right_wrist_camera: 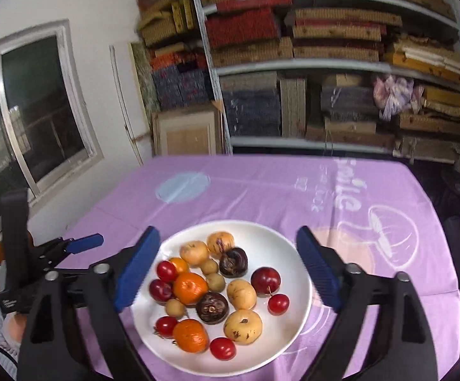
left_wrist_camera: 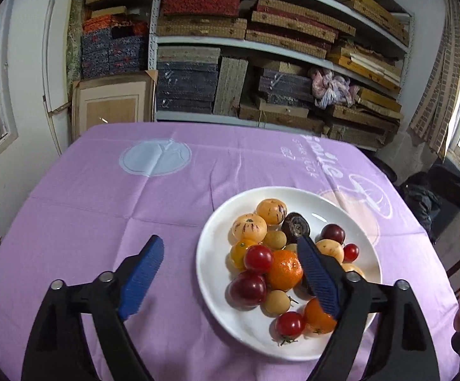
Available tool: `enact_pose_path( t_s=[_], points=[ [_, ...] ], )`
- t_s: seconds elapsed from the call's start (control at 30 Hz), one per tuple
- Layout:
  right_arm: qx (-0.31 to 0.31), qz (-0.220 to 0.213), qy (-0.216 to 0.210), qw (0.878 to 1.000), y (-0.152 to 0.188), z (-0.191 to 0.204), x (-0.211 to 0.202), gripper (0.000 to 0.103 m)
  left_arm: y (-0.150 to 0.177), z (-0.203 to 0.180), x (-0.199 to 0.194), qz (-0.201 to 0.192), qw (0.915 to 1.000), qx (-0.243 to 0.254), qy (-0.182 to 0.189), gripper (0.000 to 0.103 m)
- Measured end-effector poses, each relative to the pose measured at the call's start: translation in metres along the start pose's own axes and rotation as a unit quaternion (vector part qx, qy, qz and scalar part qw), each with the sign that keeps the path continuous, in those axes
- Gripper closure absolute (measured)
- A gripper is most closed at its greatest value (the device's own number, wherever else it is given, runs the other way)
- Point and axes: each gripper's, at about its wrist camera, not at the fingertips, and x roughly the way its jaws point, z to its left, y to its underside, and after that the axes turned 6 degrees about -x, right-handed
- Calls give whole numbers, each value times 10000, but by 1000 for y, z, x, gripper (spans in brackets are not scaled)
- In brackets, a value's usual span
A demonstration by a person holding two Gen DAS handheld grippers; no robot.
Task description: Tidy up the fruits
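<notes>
The fruits (right_wrist_camera: pixel 211 292), tangerines, cherry tomatoes, plums, longans and dark passion fruits, lie heaped on a white plate (right_wrist_camera: pixel 280 241) directly ahead of my right gripper (right_wrist_camera: pixel 228 270), between its spread blue pads with nothing grasped. My left gripper (left_wrist_camera: pixel 230 273) is released too, empty, the plate ahead to its right, partly behind the right pad. Everything sits on a purple tablecloth (left_wrist_camera: pixel 103 197), with cluttered shelves (right_wrist_camera: pixel 325 63) beyond.

walls: white, scuffed
shelving (left_wrist_camera: pixel 280 47): metal rack, stacked flat boxes
window (right_wrist_camera: pixel 39 111): white frame, dark outside
desk (left_wrist_camera: pixel 103 197): purple printed cloth
light: indoor, dim
</notes>
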Motion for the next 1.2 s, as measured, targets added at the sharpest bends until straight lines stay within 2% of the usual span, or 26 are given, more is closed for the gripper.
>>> enact_pose_path(
  t_s=[0.03,0.1,0.2,0.27,0.37,0.57,0.67,0.8,0.97,1.13,1.2],
  points=[
    [-99,-302,10,9995,0,7,-26,4,2,3,-16,-154,9999,-69,-8,6],
    [-347,-758,27,9965,10,22,-72,4,8,7,-44,-355,9992,-170,27,4],
    [-611,-1108,115,9919,41,39,-115,4,28,7,-70,-425,9989,-201,93,4],
    [-673,-1147,196,9909,68,45,-126,4,48,3,-79,-427,9990,-157,47,4],
    [-692,-986,275,9923,106,52,-117,4,79,-10,-78,-352,9993,60,-90,4],
    [-271,36,326,9991,146,41,-64,4,116,-46,-51,-26,9982,566,-195,4],
    [-240,-1,377,9990,152,37,-62,4,121,-59,-44,-91,9958,834,-374,3],
    [-60,19,301,9995,154,29,-61,4,121,-71,-41,-295,9901,1086,-834,3],
    [92,74,300,9995,154,24,-60,4,115,-63,-39,-171,9964,690,-469,3],
    [63,140,321,9994,155,24,-58,4,118,-58,-34,-106,9936,676,-900,3],
    [69,231,352,9991,156,24,-55,4,120,-55,-33,-31,9930,676,-968,3]
  ],
)
